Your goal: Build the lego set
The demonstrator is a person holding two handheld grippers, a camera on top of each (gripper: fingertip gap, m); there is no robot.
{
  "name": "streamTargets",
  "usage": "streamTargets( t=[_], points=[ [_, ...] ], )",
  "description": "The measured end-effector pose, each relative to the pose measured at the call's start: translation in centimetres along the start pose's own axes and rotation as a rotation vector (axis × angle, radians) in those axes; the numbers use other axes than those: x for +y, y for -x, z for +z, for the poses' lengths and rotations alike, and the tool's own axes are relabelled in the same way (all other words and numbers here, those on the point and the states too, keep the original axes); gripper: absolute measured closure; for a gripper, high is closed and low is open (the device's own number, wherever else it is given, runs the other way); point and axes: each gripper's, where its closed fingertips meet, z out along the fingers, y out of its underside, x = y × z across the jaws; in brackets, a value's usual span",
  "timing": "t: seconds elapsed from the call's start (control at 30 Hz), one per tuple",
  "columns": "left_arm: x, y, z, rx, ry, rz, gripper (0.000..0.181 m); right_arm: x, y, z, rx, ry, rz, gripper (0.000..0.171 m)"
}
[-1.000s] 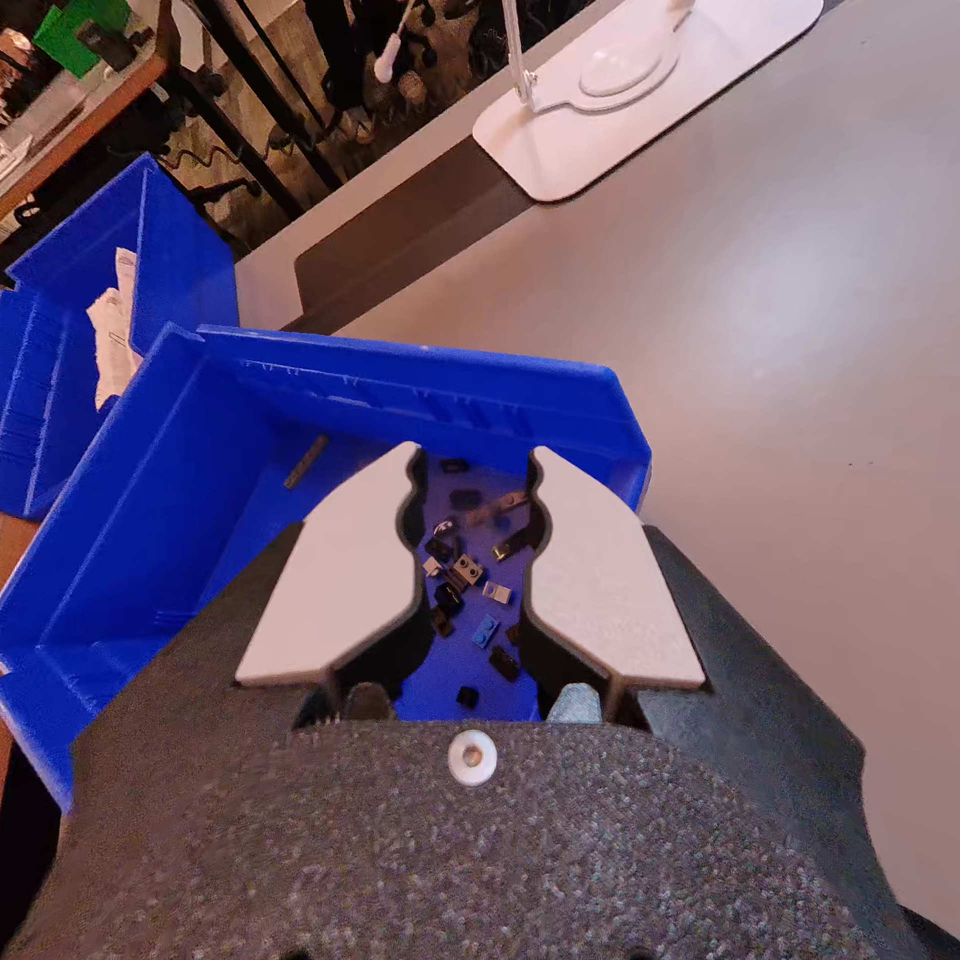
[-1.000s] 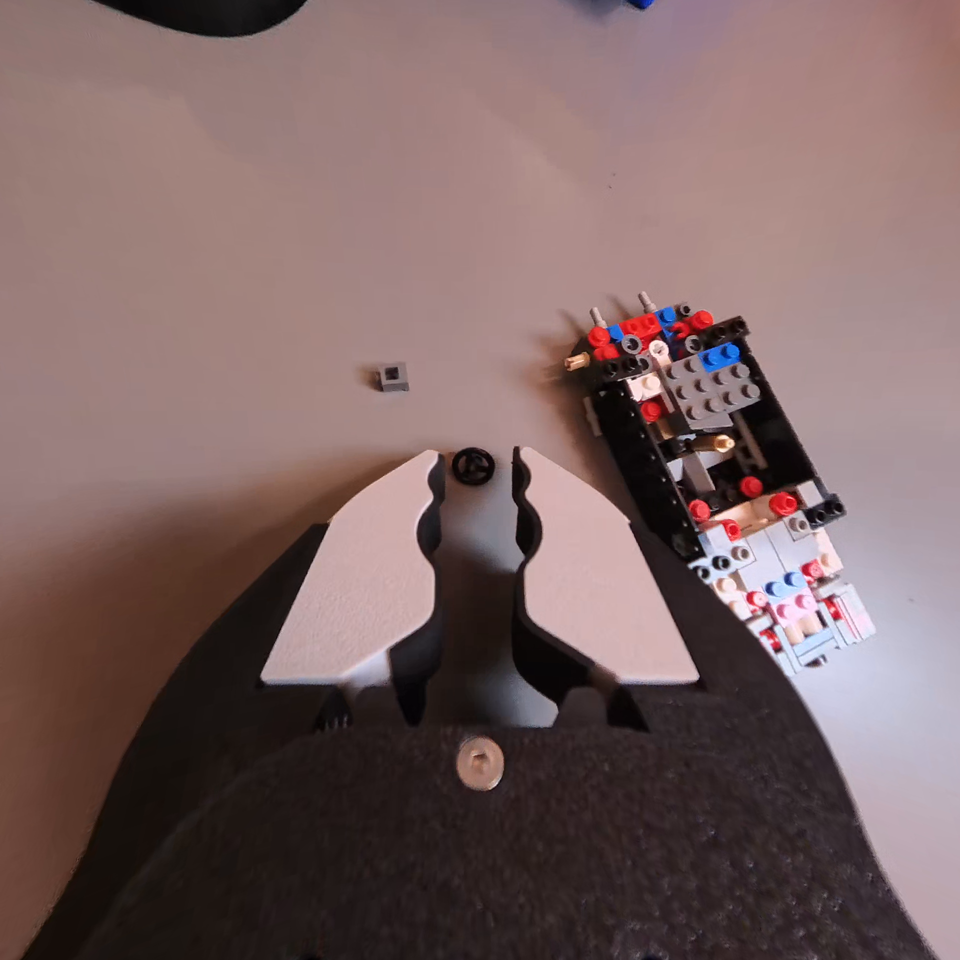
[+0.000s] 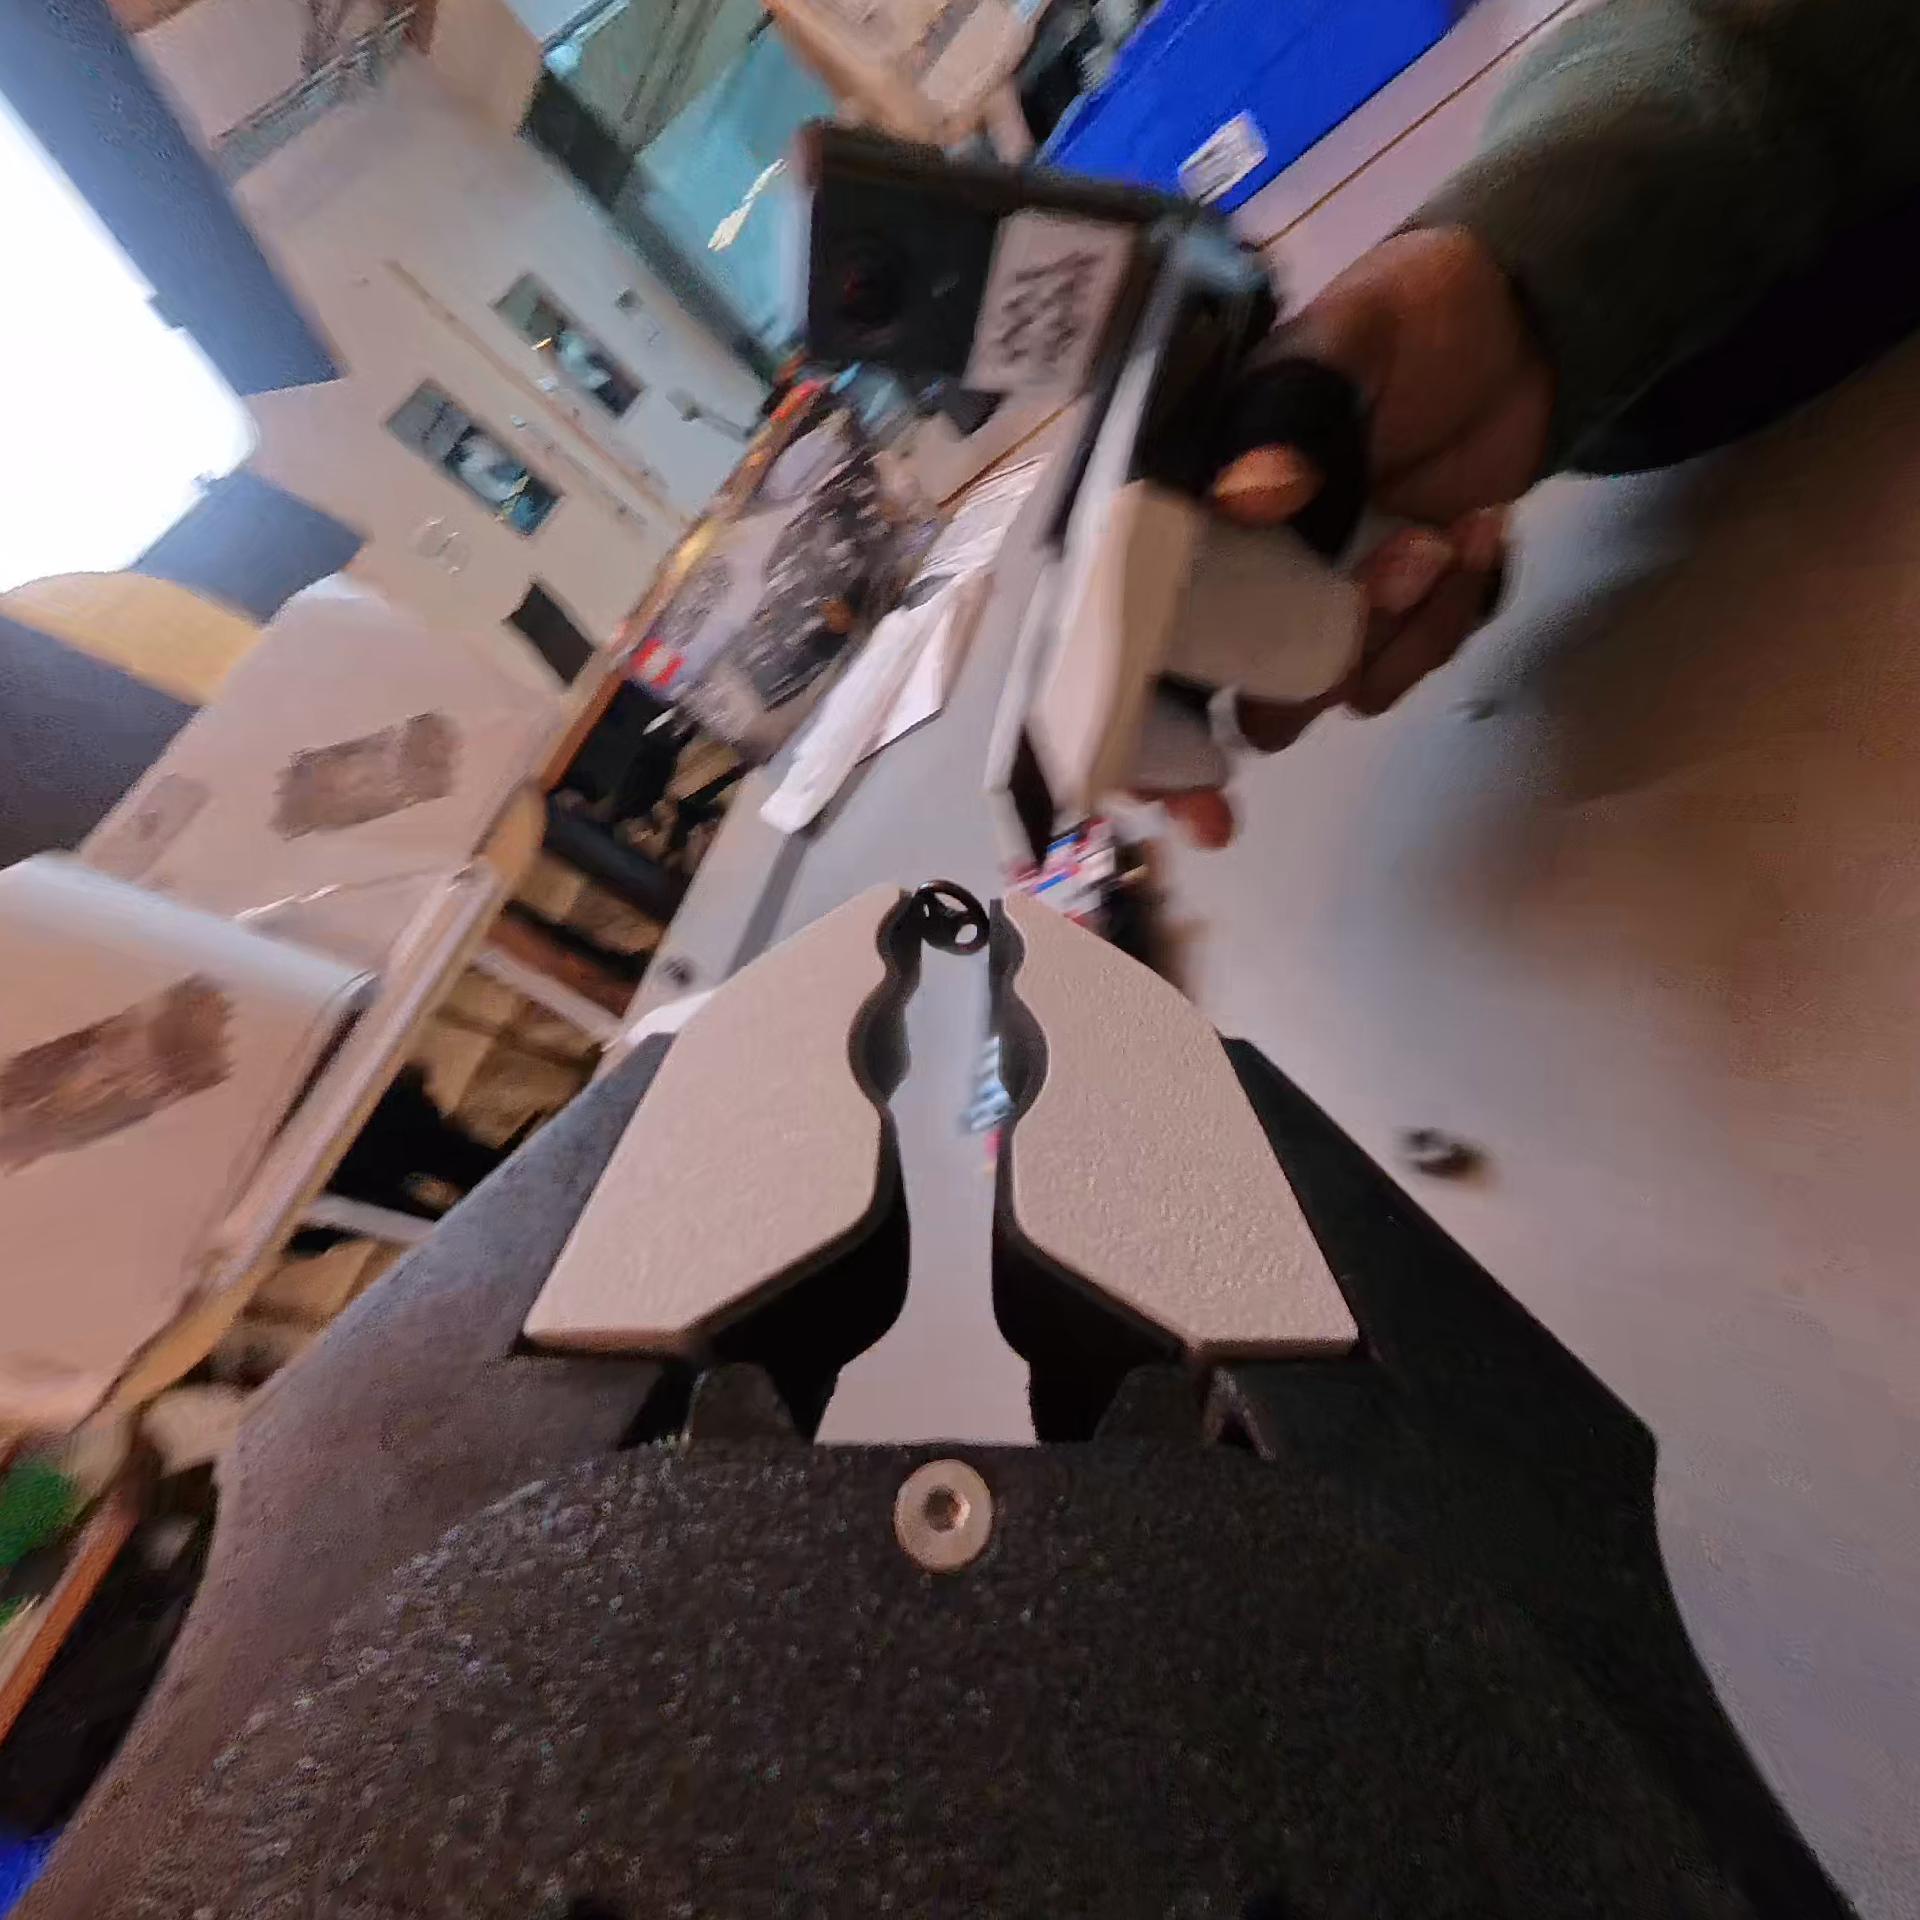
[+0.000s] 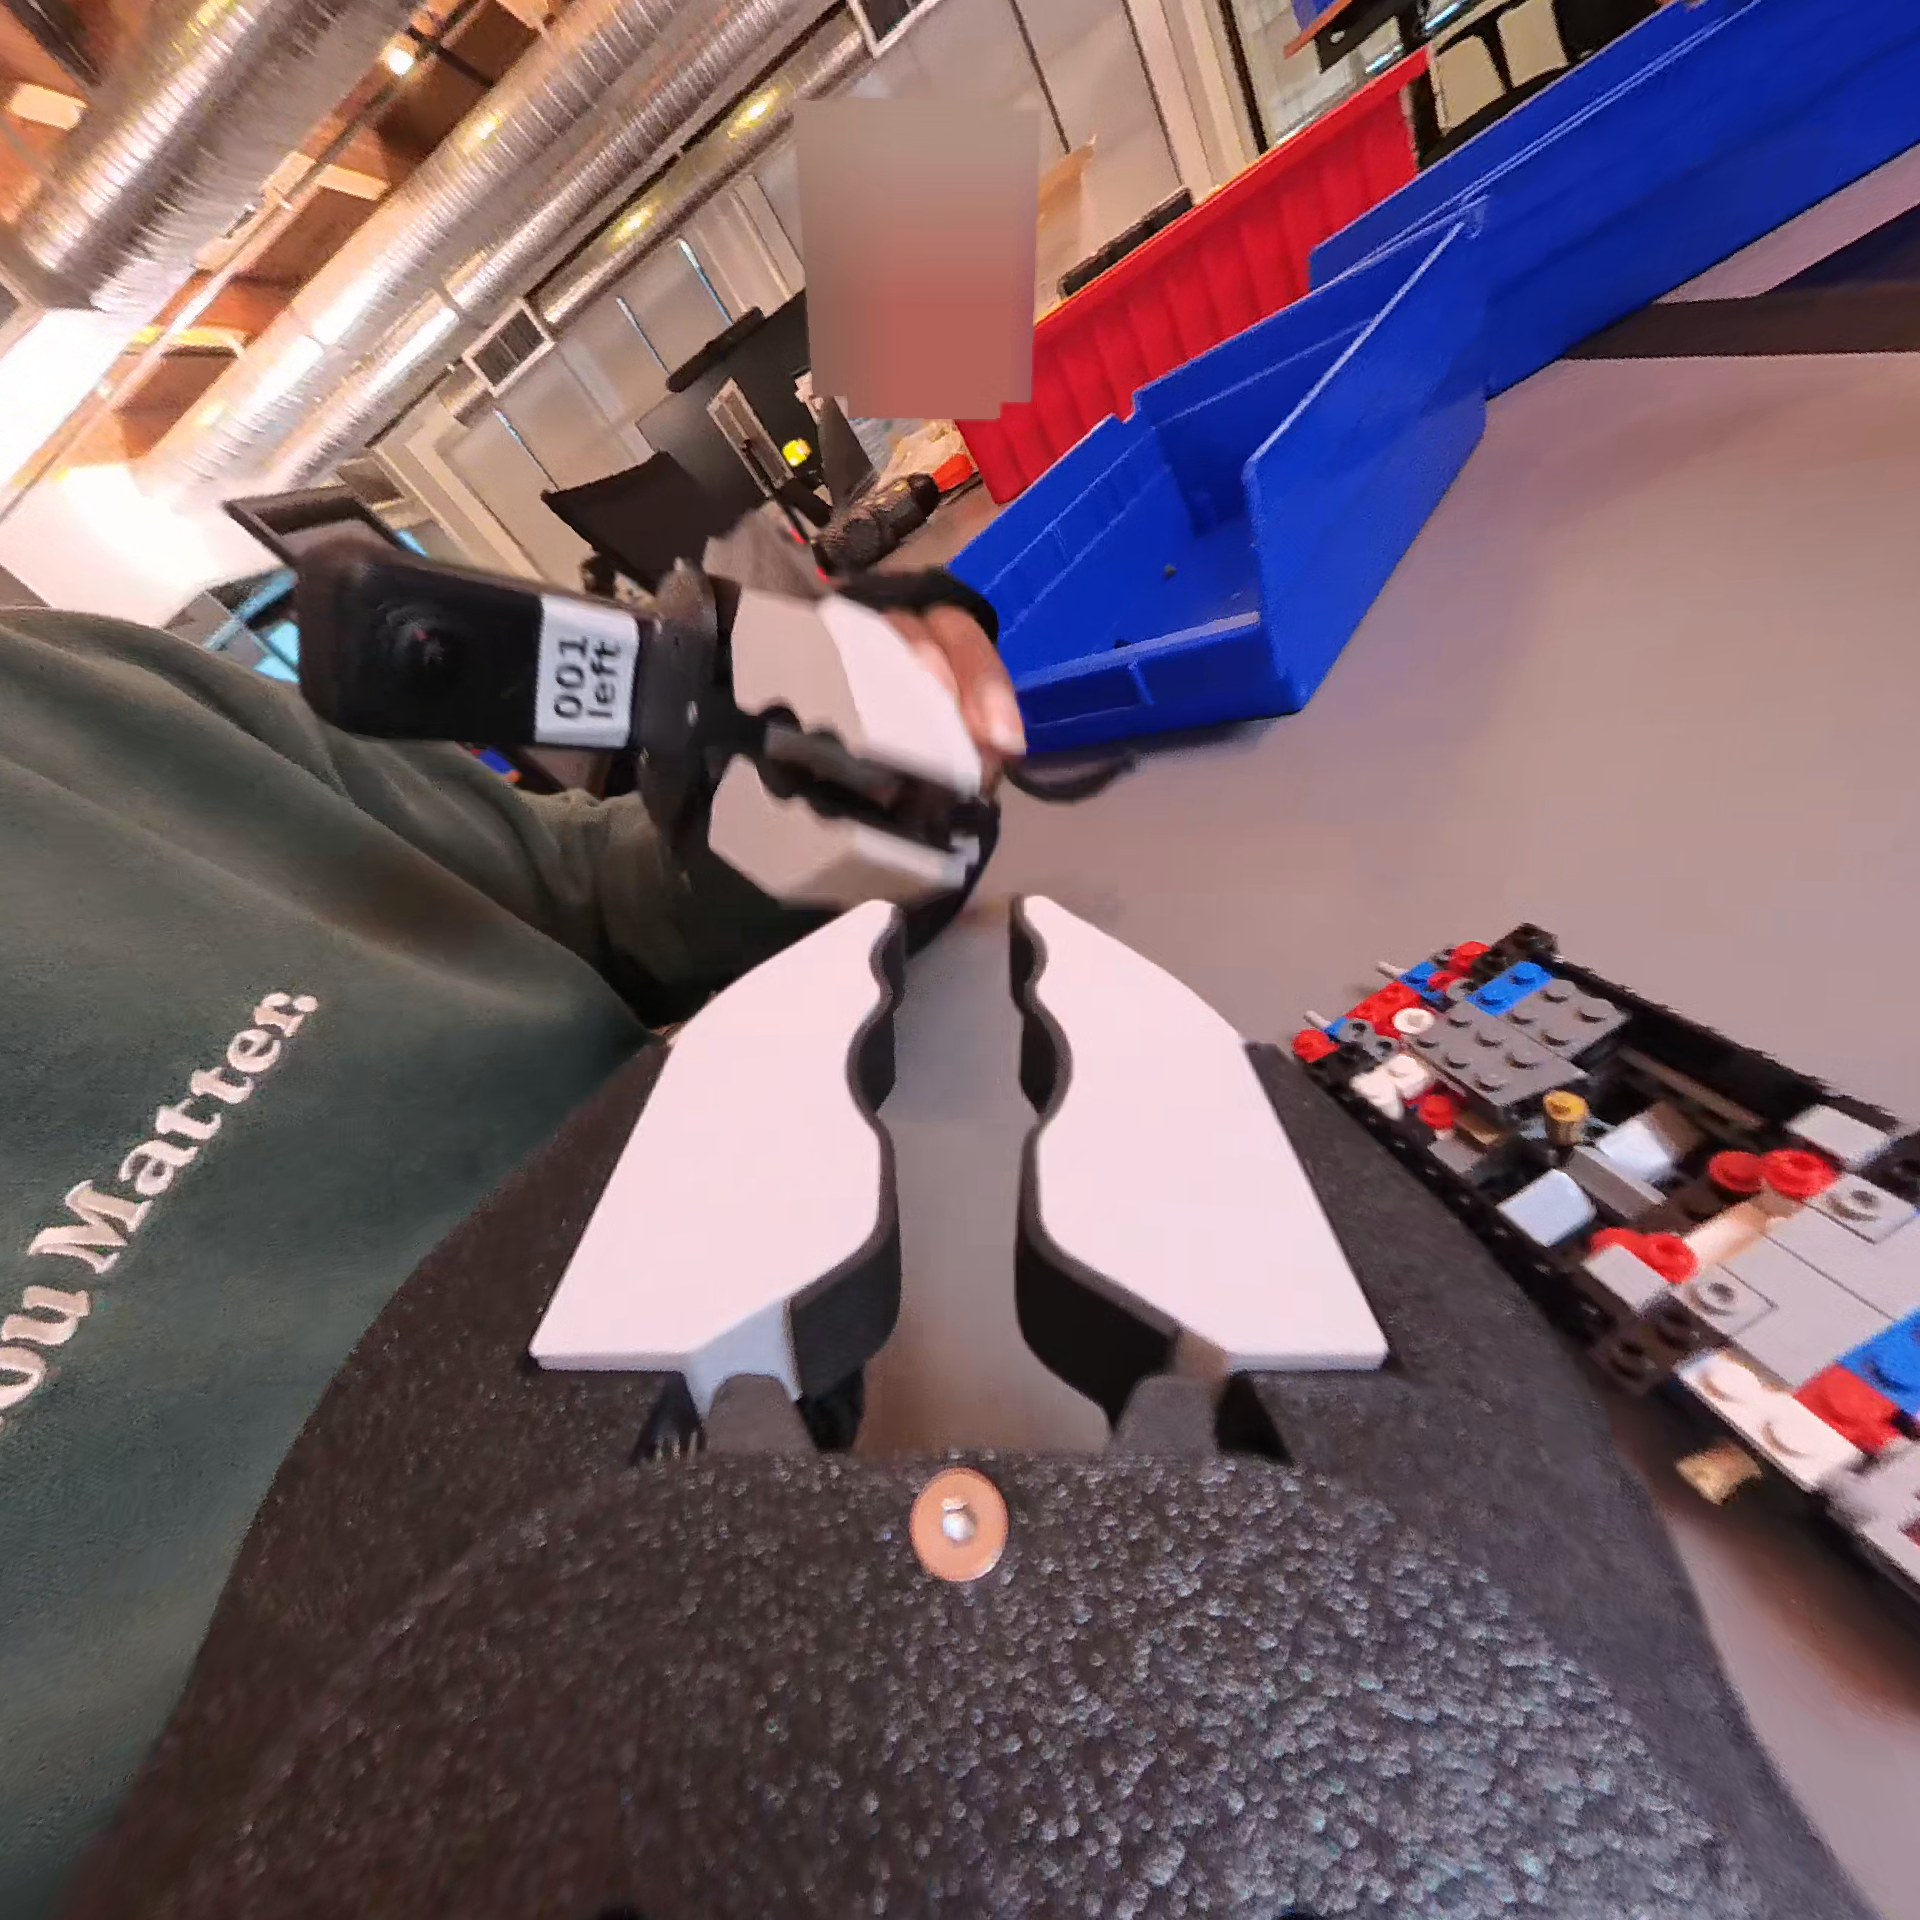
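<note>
A half-built lego car (image 4: 1621, 1153), black-framed with grey plates and red and blue studs, is lying on the grey bench (image 4: 1558, 748) just right of the right tongs (image 4: 956, 914), which are gaping narrowly, empty. The left tongs (image 3: 948, 914) are pinching a small black ring piece (image 3: 948, 918) at their tips.

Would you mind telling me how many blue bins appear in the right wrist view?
2. The near blue bin sits on the grey table, centre right; the far blue bin lies behind it at the upper right. Others may be hidden.
</note>
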Motion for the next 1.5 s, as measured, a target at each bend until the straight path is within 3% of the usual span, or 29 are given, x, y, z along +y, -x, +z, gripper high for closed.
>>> streamTargets(
  t=[0.1,0.23,0.27,0.37,0.5,0.63,0.73,0.87,0.93,1.07,1.17,1.4,1.43,1.5],
  points=[
    [3.3,6.8,-2.9,-0.240,0.126,-0.098,0.169,1.8,-1.1,0.0,0.091,0.134,-0.125,0.147],
    [10.9,14.4,-9.6,-0.584,0.410,-0.363,0.169,6.8,-2.0,1.2,0.188,0.439,-0.400,0.147],
    [13.2,14.8,-10.9,-0.613,0.497,-0.470,0.169,7.9,-2.0,1.5,0.197,0.502,-0.456,0.147],
    [17.8,14.2,-13.2,-0.612,0.660,-0.666,0.139,9.6,-2.1,2.2,0.228,0.609,-0.554,0.147],
    [19.2,13.7,-13.6,-0.589,0.705,-0.693,0.127,10.0,-2.7,2.6,0.269,0.651,-0.597,0.148],
    [18.1,14.2,-13.2,-0.595,0.657,-0.626,0.125,10.1,-3.0,2.5,0.291,0.680,-0.670,0.160],
    [13.1,14.5,-11.0,-0.515,0.419,-0.463,0.143,9.5,-2.8,2.3,0.278,0.637,-0.636,0.160],
    [3.6,9.1,-6.9,-0.203,0.015,-0.245,0.152,4.5,-1.3,1.9,0.197,0.324,-0.410,0.160],
    [1.2,6.0,-5.2,-0.090,-0.064,-0.181,0.154,1.5,-0.4,1.2,0.136,0.143,-0.263,0.160],
    [-0.6,1.7,-2.0,-0.018,-0.079,-0.070,0.156,-1.8,0.8,0.0,-0.028,-0.075,0.048,0.160],
    [-1.8,0.0,-0.5,-0.003,-0.105,-0.070,0.157,-2.3,1.2,0.0,-0.092,-0.133,0.145,0.161],
    [-2.1,-0.7,-0.1,0.004,-0.094,0.017,0.171,-1.6,2.0,0.7,-0.136,-0.100,0.168,0.161],
    [-2.0,0.0,-0.5,-0.023,-0.092,0.011,0.171,-1.9,1.5,0.4,-0.104,-0.100,0.148,0.165],
    [-0.8,3.0,-1.6,-0.129,-0.048,0.000,0.172,-2.4,0.2,-1.0,-0.016,-0.063,0.056,0.155]
  ],
)
